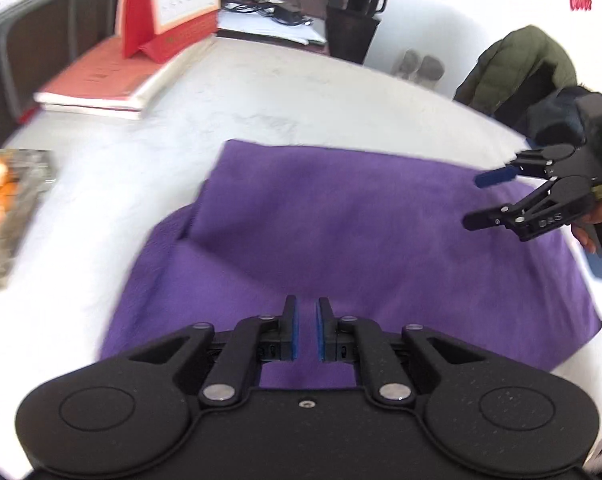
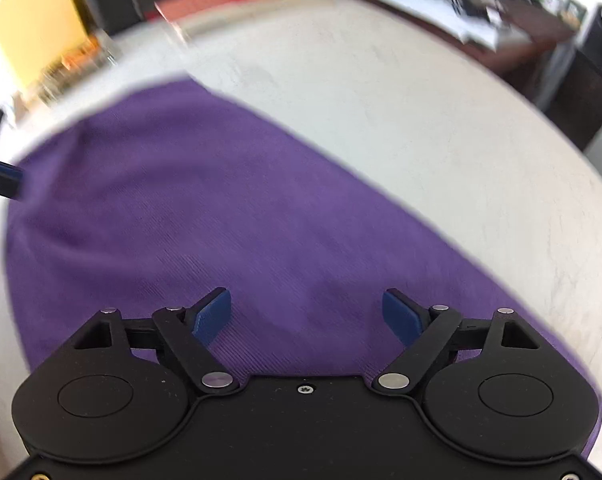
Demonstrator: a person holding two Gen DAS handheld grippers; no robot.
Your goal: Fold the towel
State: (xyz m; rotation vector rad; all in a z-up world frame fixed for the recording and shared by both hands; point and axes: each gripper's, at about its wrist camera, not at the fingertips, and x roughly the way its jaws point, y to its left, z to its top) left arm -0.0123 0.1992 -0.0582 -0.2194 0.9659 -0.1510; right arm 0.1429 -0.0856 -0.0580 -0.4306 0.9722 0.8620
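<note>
1. Your left tool (image 1: 305,328) hangs over the towel (image 1: 341,248), pads nearly pressed together with nothing between them.
2. Your right tool (image 2: 307,316) is spread wide above the towel, pinching nothing.
3. The purple towel lies on the white desk (image 1: 261,92), folded over itself, toward the near edge.

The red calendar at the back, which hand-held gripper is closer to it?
Left. The left hand-held gripper is over the towel's side toward the calendar; the right hand-held gripper is over the far side.
</note>
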